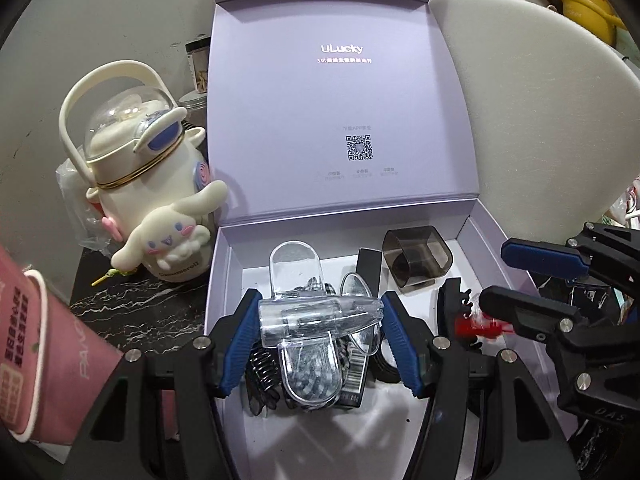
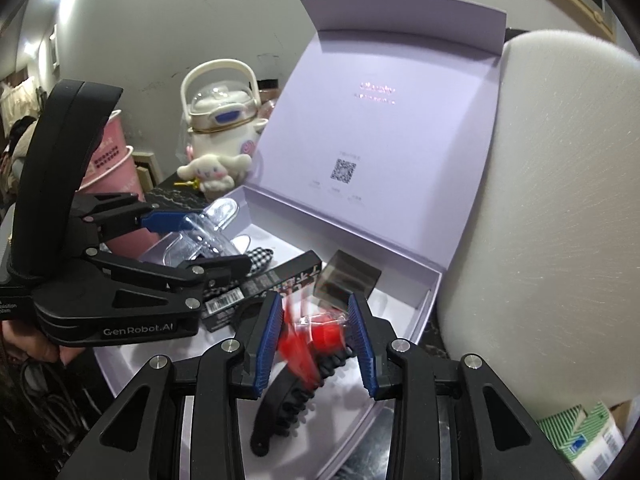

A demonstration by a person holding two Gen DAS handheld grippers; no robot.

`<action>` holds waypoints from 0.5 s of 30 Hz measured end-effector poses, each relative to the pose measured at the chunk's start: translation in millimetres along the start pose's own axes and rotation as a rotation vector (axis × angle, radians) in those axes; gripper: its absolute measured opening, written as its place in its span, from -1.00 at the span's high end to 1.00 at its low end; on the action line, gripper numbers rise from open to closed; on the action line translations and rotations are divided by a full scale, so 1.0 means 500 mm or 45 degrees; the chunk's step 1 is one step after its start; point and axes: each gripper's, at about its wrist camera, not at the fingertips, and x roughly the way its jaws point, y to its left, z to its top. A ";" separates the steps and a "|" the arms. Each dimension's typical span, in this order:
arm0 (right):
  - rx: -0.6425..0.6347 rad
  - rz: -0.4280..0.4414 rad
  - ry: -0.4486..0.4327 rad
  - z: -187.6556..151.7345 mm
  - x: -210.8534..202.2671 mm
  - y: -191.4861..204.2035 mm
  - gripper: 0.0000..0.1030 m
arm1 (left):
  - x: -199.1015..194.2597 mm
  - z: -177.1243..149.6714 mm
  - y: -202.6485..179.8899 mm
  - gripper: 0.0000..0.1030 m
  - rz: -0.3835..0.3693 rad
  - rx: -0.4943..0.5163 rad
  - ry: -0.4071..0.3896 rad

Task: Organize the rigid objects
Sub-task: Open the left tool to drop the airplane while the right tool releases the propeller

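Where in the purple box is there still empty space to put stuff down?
The open box has bare floor along its near edge, in front of the pile, and a strip at the right wall beside the smoky grey cup. A small patch lies left of the clear plastic piece. The middle is crowded: black hair clip, barcoded black box.

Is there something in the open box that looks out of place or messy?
Yes. The things in the lavender box lie heaped near the front, not in rows: a black claw clip, a barcoded black carton, a smoky plastic cover. Nothing looks broken or spilled.
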 end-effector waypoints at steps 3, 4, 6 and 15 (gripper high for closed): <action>-0.006 -0.021 0.004 0.000 0.004 -0.003 0.20 | 0.002 0.007 0.002 -0.17 -0.029 -0.013 -0.006; -0.001 -0.029 0.002 -0.001 0.003 -0.005 0.07 | 0.002 0.009 0.002 -0.17 -0.026 -0.014 -0.001; 0.010 -0.034 0.001 -0.001 0.000 -0.008 -0.01 | 0.005 0.013 0.001 -0.18 -0.008 -0.014 0.027; 0.033 -0.089 -0.013 -0.006 -0.037 -0.019 -0.12 | 0.004 0.019 0.006 -0.60 0.038 -0.067 0.089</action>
